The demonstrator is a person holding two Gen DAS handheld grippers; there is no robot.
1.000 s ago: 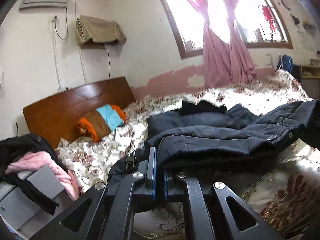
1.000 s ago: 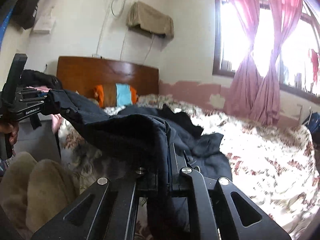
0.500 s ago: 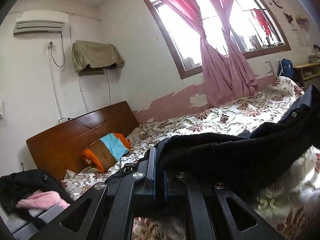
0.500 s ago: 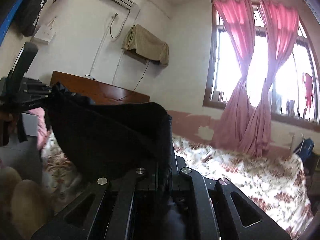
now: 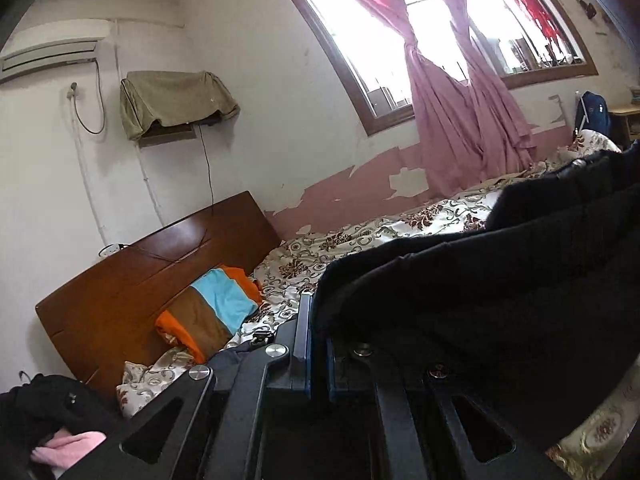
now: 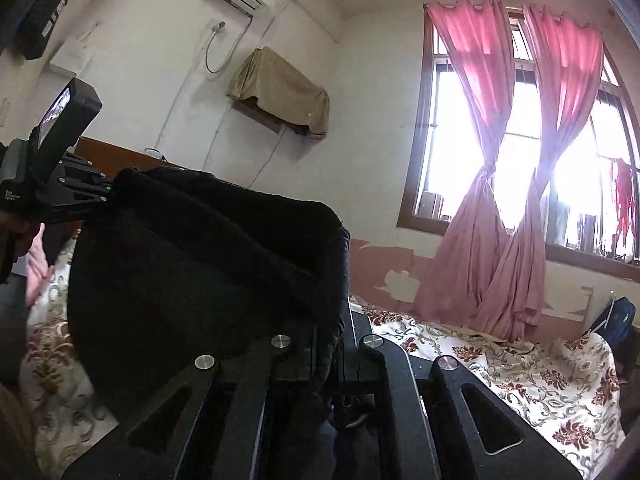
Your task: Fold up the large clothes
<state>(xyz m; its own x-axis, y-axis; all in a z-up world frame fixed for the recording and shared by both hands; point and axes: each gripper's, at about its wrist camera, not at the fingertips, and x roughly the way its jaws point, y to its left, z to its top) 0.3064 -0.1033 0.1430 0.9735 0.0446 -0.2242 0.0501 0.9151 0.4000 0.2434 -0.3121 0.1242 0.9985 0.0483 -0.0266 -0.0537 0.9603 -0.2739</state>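
**Jacket now lifted clear of the bed**

A sec ago the dark jacket (image 5: 500, 300) lay on the floral bedspread (image 6: 520, 376); now we've got it up in the air, stretched btwn both hands. Left gripper (image 5: 316, 344) and right gripper (image 6: 344, 344) are each clamped tight on a fabric edge. We judge we're carrying it over for the next fold, not laid down yet.

A bed (image 5: 400, 236) with a flowered cover (image 6: 520, 380) carries a striped orange, brown and blue pillow (image 5: 212, 320) against its wooden headboard (image 5: 140, 280).
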